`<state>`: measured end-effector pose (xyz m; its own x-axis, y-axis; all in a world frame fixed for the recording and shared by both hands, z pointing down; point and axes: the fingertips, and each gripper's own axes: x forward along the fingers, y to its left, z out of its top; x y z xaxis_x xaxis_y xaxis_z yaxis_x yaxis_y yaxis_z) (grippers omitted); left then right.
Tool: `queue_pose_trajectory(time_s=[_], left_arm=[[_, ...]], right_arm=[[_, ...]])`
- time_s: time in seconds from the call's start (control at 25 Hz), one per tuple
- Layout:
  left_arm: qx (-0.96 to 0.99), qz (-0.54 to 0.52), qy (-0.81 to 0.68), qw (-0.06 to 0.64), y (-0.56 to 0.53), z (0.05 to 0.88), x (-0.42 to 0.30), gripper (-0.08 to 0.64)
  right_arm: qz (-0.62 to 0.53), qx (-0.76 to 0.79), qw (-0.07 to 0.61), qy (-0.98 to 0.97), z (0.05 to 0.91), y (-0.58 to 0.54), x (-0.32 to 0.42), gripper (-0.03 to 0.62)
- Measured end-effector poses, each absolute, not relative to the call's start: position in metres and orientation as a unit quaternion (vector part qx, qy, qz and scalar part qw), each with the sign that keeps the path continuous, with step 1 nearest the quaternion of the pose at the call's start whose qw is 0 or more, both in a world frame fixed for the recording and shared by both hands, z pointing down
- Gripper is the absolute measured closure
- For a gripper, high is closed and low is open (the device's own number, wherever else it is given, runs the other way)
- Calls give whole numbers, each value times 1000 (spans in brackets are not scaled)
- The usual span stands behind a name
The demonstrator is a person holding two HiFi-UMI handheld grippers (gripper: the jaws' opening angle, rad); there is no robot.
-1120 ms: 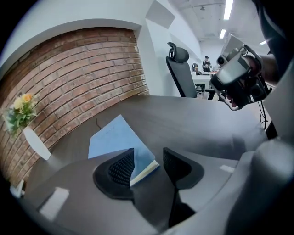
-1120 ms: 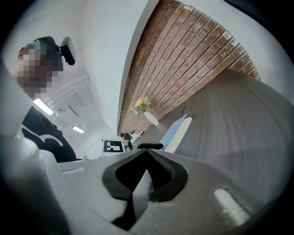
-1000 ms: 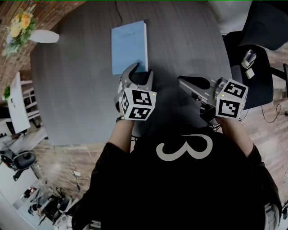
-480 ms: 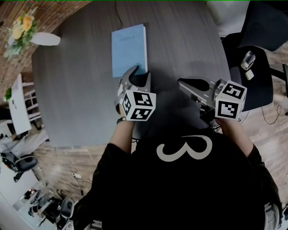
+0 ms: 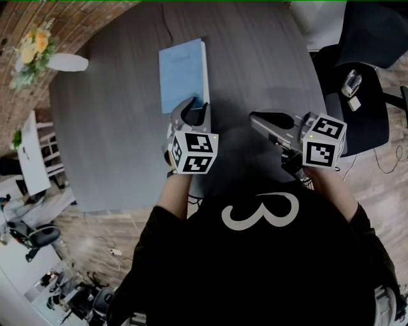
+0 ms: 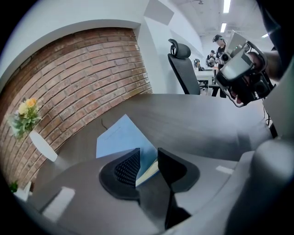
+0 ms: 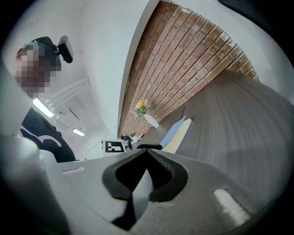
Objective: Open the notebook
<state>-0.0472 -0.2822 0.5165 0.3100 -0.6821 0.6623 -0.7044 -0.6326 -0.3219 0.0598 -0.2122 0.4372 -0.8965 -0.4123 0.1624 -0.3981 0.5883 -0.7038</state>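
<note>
The left claw [image 6: 149, 155] has just been drawn half shut about the near right corner of the closed notebook [image 6: 119, 137], likely for lifting its cover; the right claw [image 7: 147, 151] is shut, empty.

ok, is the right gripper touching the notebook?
Apart. Head view shows the right gripper off to the right of the notebook, with bare table between them.

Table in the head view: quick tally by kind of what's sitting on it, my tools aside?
Blue rectangular paper notebook: 1
White vase with yellow flowers: 1
Thin dark line, apparently a cord: 1
Total: 3
</note>
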Motion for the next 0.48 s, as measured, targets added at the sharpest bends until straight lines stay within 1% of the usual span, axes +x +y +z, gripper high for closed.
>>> queue_pose_trajectory(time_s=[0.08,0.4,0.48], left_arm=[[809,399,-431,12,-282,512,-49,431],[812,393,-431,1,-286,492,-55,511],[816,386,-429,3,-287,486,-59,515]], right_arm=[[-394,-230,13,890,436,-212,59,591],[-398,-242,27,885,429,-213,47,591],[-395,-246,32,885,424,-214,41,591]])
